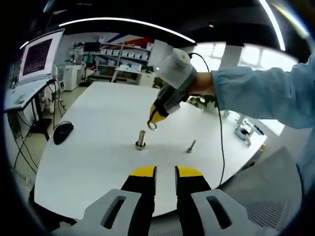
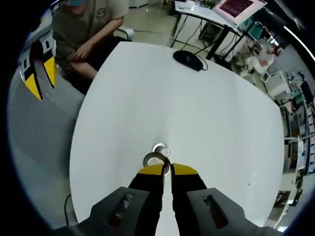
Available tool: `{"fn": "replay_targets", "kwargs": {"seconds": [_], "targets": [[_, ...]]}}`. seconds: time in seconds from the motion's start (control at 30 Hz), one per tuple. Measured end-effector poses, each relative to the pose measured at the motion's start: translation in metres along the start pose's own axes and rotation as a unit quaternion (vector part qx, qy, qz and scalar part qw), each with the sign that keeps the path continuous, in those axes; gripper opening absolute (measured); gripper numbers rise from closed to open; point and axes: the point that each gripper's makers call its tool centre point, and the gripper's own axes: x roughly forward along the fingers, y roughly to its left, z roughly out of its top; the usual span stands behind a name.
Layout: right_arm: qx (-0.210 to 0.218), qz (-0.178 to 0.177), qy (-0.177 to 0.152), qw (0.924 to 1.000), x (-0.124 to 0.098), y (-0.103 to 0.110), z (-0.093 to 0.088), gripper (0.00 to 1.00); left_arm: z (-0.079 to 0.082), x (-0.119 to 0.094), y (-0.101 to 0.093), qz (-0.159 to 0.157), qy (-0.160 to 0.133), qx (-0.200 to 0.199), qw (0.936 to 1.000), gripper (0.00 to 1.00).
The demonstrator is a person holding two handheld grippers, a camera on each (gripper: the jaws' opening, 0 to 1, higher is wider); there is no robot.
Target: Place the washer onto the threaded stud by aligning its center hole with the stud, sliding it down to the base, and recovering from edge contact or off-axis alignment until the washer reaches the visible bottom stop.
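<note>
A short threaded stud (image 1: 141,140) stands upright on the white table (image 1: 98,162). In the left gripper view my right gripper (image 1: 154,120) hangs just above and to the right of it, shut on a metal washer (image 1: 152,126) that is clear of the stud top. The right gripper view looks down on the same stud (image 2: 160,148), with the washer (image 2: 156,159) pinched by its edge in my right gripper (image 2: 166,169) and overlapping the stud's near side. My left gripper (image 1: 166,172) sits low at the table's near edge, jaws apart and holding nothing; it shows again as my left gripper (image 2: 39,73) in the right gripper view.
A loose bolt (image 1: 191,146) lies right of the stud. A black mouse (image 1: 63,132) rests at the table's left side, with a monitor (image 1: 42,54) on a desk beyond. A seated person (image 2: 93,24) is at the table's far side. A mesh chair (image 2: 34,128) is beside it.
</note>
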Motion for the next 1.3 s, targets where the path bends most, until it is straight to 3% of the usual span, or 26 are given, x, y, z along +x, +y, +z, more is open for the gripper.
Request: {"fn": "replay_targets", "kwargs": {"seconds": [1.3], "targets": [[0.021,0.013,0.02,0.9995,0.032,-0.008,0.006,0.07,-0.001,0.0,0.001,0.003,0.001,-0.003,1.0,0.12]]}}
